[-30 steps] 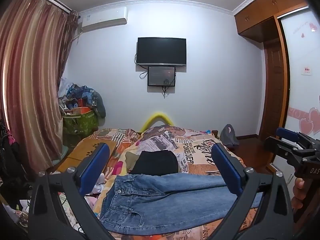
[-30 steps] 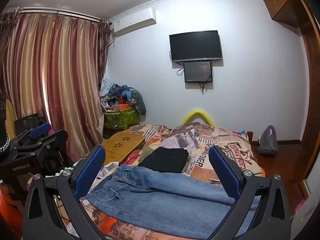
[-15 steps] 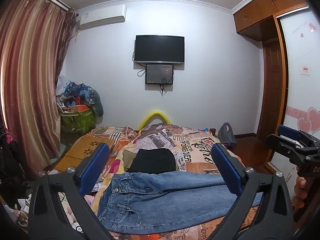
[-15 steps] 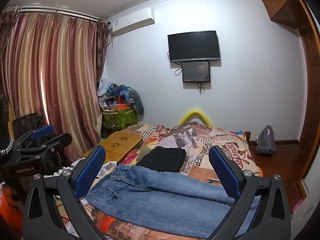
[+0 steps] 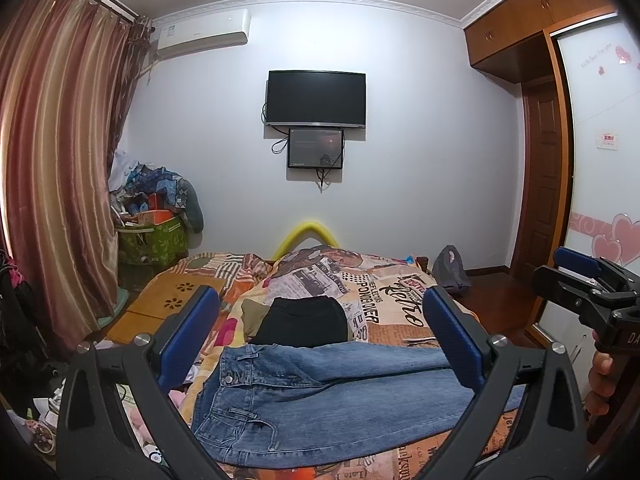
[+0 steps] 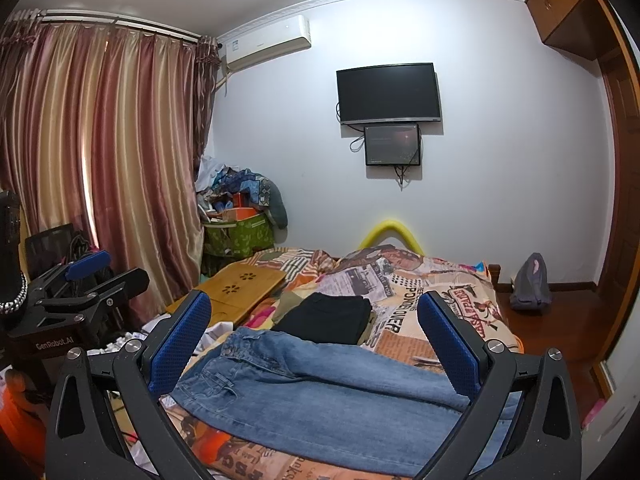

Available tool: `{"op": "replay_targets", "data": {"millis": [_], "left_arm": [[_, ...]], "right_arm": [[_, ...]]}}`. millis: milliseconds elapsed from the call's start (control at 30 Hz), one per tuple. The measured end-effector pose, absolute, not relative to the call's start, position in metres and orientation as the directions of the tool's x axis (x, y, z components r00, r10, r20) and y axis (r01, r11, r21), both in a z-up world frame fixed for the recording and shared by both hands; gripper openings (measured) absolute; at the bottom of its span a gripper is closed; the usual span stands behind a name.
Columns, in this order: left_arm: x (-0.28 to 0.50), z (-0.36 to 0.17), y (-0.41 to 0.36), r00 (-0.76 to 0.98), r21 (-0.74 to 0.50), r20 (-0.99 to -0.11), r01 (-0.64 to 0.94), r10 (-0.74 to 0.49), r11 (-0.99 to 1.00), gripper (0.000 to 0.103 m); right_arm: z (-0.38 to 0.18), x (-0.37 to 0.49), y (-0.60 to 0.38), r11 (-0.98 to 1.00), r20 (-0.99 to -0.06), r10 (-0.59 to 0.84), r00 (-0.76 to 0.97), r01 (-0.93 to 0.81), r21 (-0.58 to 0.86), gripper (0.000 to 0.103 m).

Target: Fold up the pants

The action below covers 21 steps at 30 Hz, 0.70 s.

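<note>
While jeans (image 5: 320,396) lie flat, both grippers above, wide

Both wrist cameras hover side by side above the bed's (image 5: 384,304) near edge, facing the wall-mounted television (image 6: 388,94)

The jeans (image 5: 320,396) run behind the right finger (image 5: 452,340), hems unseen; the black garment's (image 5: 304,320) near edge lies hidden behind their waistband.

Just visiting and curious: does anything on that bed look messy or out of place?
Mostly tidy. The jeans lie flat across the near end of the bed, still unfolded, with one leg slightly overlapping the other. A folded black garment sits just behind them. Both grippers are open above the jeans, touching nothing.
</note>
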<state>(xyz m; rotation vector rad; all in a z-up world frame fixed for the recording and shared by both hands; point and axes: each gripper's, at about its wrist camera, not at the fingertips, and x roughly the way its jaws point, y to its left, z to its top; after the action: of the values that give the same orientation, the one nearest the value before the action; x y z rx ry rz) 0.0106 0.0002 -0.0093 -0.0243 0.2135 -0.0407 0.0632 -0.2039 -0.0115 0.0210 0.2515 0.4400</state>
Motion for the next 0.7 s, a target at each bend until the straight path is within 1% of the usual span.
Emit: {"op": "replay_targets", "data": {"millis": [700], "left_arm": [[0.0096,-0.0109,-0.003,0.978,-0.029,-0.206,0.038,-0.044,0.999,0.103]], "right_arm": [[-0.0112,0.0616,-0.2035,0.906,-0.235,0.423,0.875,-0.418,0.071,0.103]]}}
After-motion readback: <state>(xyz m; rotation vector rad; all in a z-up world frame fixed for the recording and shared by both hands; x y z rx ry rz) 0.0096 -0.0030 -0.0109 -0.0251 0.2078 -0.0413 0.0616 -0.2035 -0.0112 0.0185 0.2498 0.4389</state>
